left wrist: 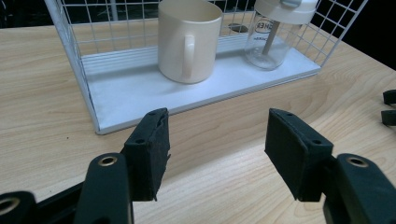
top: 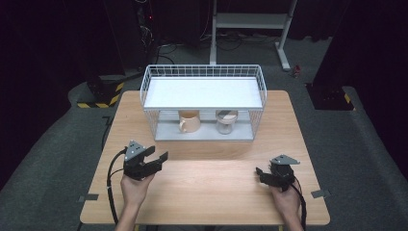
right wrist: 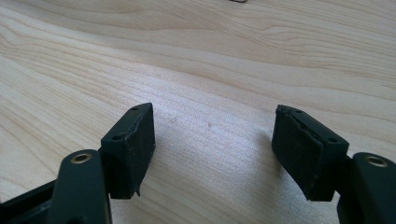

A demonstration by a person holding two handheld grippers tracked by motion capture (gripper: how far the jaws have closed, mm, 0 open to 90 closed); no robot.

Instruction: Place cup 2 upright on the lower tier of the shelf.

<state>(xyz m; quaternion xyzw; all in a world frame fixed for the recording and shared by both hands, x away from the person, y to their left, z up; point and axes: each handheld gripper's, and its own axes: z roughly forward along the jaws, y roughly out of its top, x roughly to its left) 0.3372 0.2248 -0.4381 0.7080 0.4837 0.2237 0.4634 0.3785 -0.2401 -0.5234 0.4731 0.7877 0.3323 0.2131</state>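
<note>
The mug (top: 189, 121) stands on the lower shelf of the white wire rack (top: 202, 70) at the far side of the wooden table (top: 207, 192), under the rack's white top shelf. It is cream-coloured and upright, and in the left gripper view its handle faces the camera (left wrist: 189, 39). Just beside it on the same shelf, not touching, stands a clear jar (top: 226, 121) with a white lid; from the left gripper it sits to the right of the mug (left wrist: 275, 35).

The left gripper (top: 157, 154) is held low over the near left part of the table, angled toward the rack. Its claw is apart, with bare wood between the two black pads (left wrist: 219, 140) and the mug straight ahead past the shelf's front edge (left wrist: 126, 88), well clear of the pads. The person's left hand (top: 134, 187) grips it from behind, and a black cable loops off to the side.

The right gripper (top: 260, 172) sits over the near right part of the table, well apart from the rack, held by the right hand (top: 286, 199). Its claw is apart too, with wood grain between the pads (right wrist: 212, 140) and nothing held. Its jaw tips peek in at the right edge of the left gripper view (left wrist: 388, 107).
</note>
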